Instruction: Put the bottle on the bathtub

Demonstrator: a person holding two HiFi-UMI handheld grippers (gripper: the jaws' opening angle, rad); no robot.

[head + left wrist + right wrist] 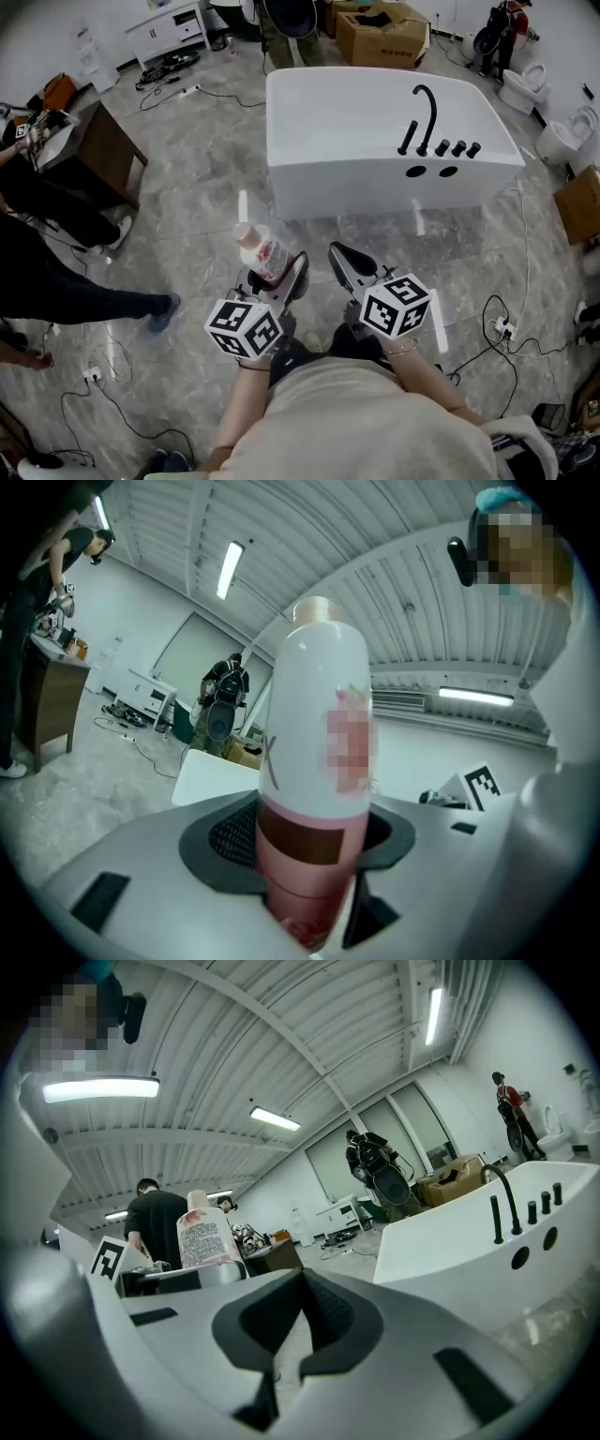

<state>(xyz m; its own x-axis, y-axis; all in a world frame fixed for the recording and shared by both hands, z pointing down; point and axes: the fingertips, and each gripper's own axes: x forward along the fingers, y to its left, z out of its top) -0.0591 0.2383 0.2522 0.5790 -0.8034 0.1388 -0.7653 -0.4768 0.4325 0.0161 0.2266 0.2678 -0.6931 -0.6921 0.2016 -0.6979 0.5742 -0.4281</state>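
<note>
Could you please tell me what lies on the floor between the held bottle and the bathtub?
Nothing: in the head view, only bare grey floor separates the bottle from the bathtub, whose near wall faces it.

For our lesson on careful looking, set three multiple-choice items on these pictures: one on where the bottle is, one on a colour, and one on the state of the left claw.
1. Where is the bottle?
A. On the bathtub rim.
B. In the left claw, short of the bathtub.
C. Lying on the floor.

2. What colour is the bathtub's curved tap?
A. Black.
B. Gold.
C. White.

3. How is the left claw?
A. Open and empty.
B. Shut with nothing in it.
C. Shut on the bottle.

Answers:
1 B: the head view shows the bottle upright in the claw, with a gap between it and the tub.
2 A: the tap stands dark against the white tub.
3 C: the left gripper view shows the jaws pressed against the bottle's pink lower part.
</note>
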